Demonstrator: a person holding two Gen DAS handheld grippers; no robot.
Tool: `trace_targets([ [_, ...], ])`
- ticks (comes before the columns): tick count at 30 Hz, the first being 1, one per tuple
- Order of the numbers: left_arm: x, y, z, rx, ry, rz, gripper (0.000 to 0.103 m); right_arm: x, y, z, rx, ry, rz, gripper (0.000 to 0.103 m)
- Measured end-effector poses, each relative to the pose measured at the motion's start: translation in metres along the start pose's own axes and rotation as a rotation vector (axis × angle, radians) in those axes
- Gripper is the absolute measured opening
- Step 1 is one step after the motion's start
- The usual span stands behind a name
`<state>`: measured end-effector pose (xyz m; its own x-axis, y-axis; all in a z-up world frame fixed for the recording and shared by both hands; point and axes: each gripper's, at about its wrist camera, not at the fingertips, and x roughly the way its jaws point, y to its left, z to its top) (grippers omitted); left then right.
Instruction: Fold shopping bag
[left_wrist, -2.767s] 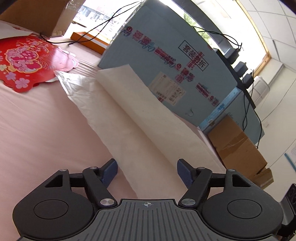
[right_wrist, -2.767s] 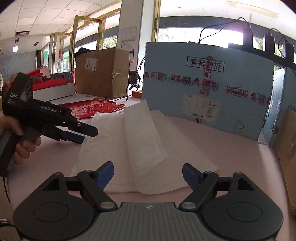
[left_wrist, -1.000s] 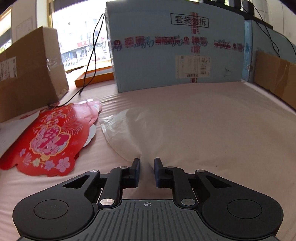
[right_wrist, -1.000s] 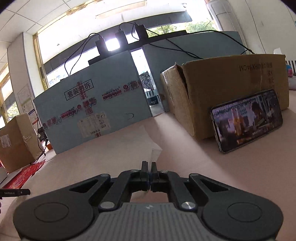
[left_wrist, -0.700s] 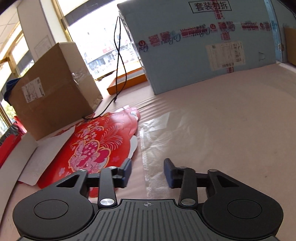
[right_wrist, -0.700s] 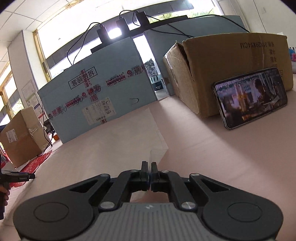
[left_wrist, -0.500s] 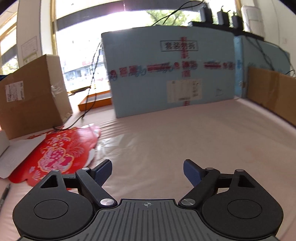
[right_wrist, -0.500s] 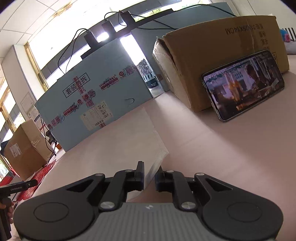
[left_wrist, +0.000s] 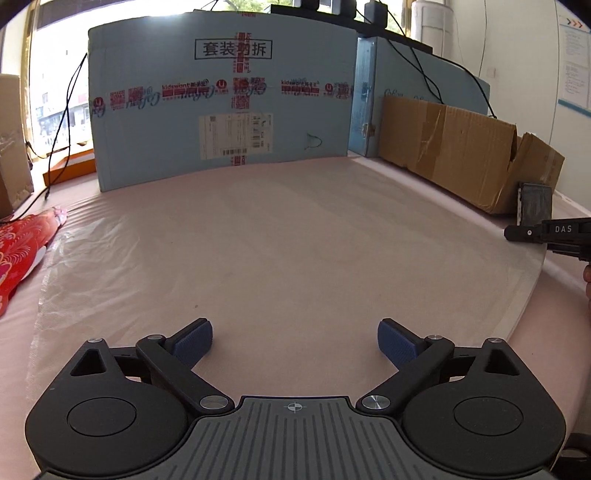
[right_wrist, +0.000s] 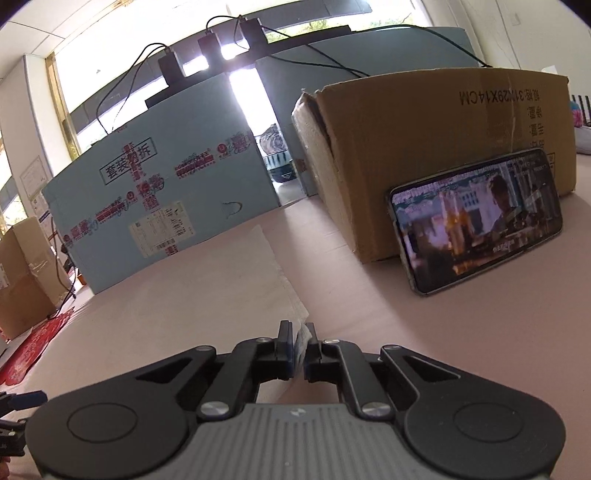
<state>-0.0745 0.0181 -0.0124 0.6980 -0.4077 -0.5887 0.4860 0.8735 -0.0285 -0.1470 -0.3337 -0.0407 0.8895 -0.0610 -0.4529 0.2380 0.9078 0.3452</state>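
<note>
The shopping bag (left_wrist: 295, 240) is thin, pale and see-through, and it lies spread flat over the pink tabletop. My left gripper (left_wrist: 294, 338) hovers over the bag's near edge. Its jaws are opening wide and nothing sits between the blue pads. In the right wrist view the bag (right_wrist: 221, 288) stretches away to the left. My right gripper (right_wrist: 300, 341) is shut on the bag's near right corner, and a white scrap of it shows between the pads. The right gripper's body (left_wrist: 546, 232) enters the left wrist view at the far right edge.
A big light-blue box (left_wrist: 221, 103) stands across the back of the table. A brown cardboard box (right_wrist: 424, 147) runs along the right side with a phone (right_wrist: 476, 218) leaning on it. A red paper decoration (left_wrist: 18, 251) lies at the bag's left edge.
My left gripper went from nearly shut on the bag to wide open and swung to the right, and the bag now lies flat. My right gripper parted a little, then pinched the corner again.
</note>
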Motion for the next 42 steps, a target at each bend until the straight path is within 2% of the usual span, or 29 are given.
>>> trace_targets([
  [5,0.000,-0.004,-0.002,0.016,0.004,0.016,0.103,0.007,-0.012,0.005,0.075,0.024,-0.029,0.006],
  [8,0.000,-0.003,-0.003,0.007,0.001,0.023,0.103,0.002,-0.016,0.002,0.121,0.024,-0.004,0.018],
  [9,0.000,-0.002,-0.003,0.005,0.000,0.026,0.103,0.001,-0.019,0.001,0.152,0.030,0.027,0.028],
  [10,0.000,-0.002,-0.003,0.000,-0.002,0.028,0.103,0.000,-0.020,0.001,0.163,0.033,0.043,0.034],
  [14,-0.002,0.004,-0.003,-0.038,-0.017,0.014,0.103,-0.002,-0.016,0.000,0.160,0.042,0.060,0.035],
  [18,-0.004,0.010,-0.004,-0.073,-0.032,0.001,0.103,-0.002,-0.008,-0.003,0.119,0.052,0.055,0.025],
  [20,-0.004,0.011,-0.004,-0.081,-0.036,-0.002,0.103,-0.006,-0.008,-0.003,0.121,0.056,0.046,0.025],
  [21,-0.004,0.011,-0.004,-0.084,-0.037,-0.003,0.103,-0.008,-0.008,-0.003,0.119,0.058,0.039,0.027],
  [22,-0.004,0.012,-0.004,-0.086,-0.038,-0.005,0.103,-0.012,-0.007,-0.003,0.109,0.058,0.031,0.035],
  [24,-0.004,0.012,-0.004,-0.090,-0.039,-0.007,0.103,-0.020,-0.006,-0.005,0.080,0.062,0.020,0.045],
  [27,-0.004,0.012,-0.004,-0.093,-0.041,-0.010,0.103,-0.031,-0.005,-0.008,0.051,0.089,0.019,0.046],
  [29,-0.004,0.012,-0.005,-0.097,-0.043,-0.013,0.103,-0.034,-0.007,-0.007,0.078,0.110,0.038,0.047],
  [31,-0.004,0.013,-0.005,-0.102,-0.045,-0.016,0.103,-0.035,-0.013,-0.005,0.156,0.139,0.098,0.047],
  [34,-0.004,0.013,-0.005,-0.105,-0.046,-0.017,0.103,-0.023,-0.019,-0.006,0.259,0.159,0.190,0.046],
  [38,-0.004,0.013,-0.005,-0.112,-0.049,-0.021,0.103,-0.014,-0.008,-0.008,0.228,0.124,0.155,0.037],
  [39,-0.004,0.013,-0.006,-0.113,-0.050,-0.021,0.103,-0.013,-0.005,-0.009,0.213,0.115,0.134,0.028],
  [40,-0.004,0.014,-0.006,-0.114,-0.050,-0.022,0.103,-0.011,-0.002,-0.009,0.198,0.107,0.114,0.016],
  [42,-0.004,0.014,-0.006,-0.115,-0.051,-0.023,0.103,-0.008,0.004,-0.011,0.162,0.083,0.060,0.006],
])
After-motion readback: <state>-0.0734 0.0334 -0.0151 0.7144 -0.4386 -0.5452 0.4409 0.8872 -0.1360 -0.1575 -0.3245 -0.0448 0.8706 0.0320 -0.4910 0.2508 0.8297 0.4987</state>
